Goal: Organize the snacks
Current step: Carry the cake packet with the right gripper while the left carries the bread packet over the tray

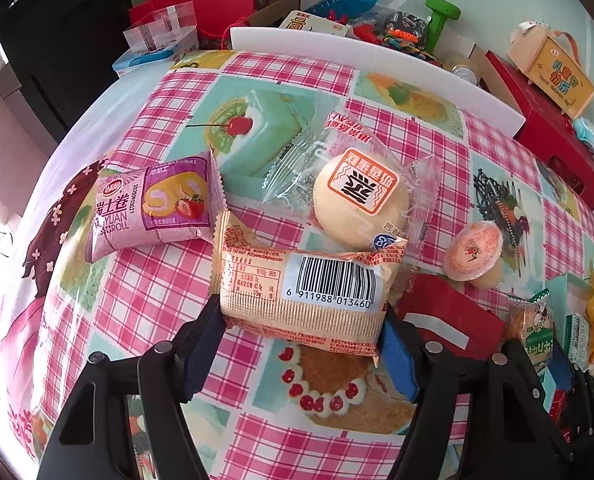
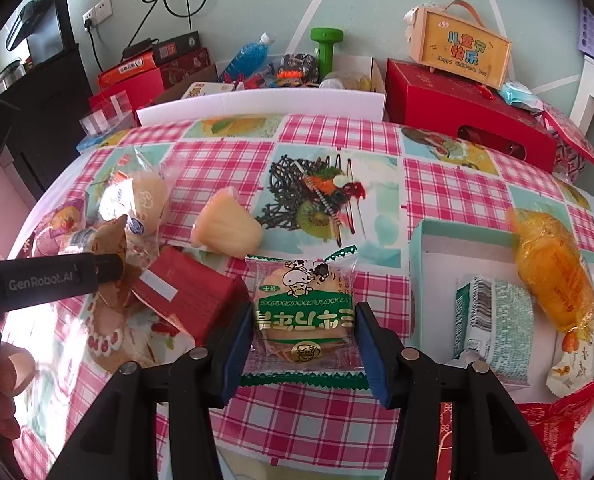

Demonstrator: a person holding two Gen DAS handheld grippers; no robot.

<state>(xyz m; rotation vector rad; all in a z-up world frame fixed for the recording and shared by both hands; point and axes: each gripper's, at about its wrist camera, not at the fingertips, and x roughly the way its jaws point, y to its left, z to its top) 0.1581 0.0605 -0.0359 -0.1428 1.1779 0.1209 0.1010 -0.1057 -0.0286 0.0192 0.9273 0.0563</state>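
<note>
Two grippers work over the checked tablecloth (image 1: 169,280): the left gripper (image 1: 301,332) has its blue pads against both ends of a peach barcode packet (image 1: 301,288), and the right gripper (image 2: 303,344) squeezes a green-labelled cracker packet (image 2: 303,312) lying beside the red box (image 2: 189,292), near the white tray (image 2: 429,248).

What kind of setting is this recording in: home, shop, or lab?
Most likely a home: a table with a dessert-print plastic tablecloth, red gift boxes and a green dumbbell stacked against a painted wall, and a wall socket.
</note>
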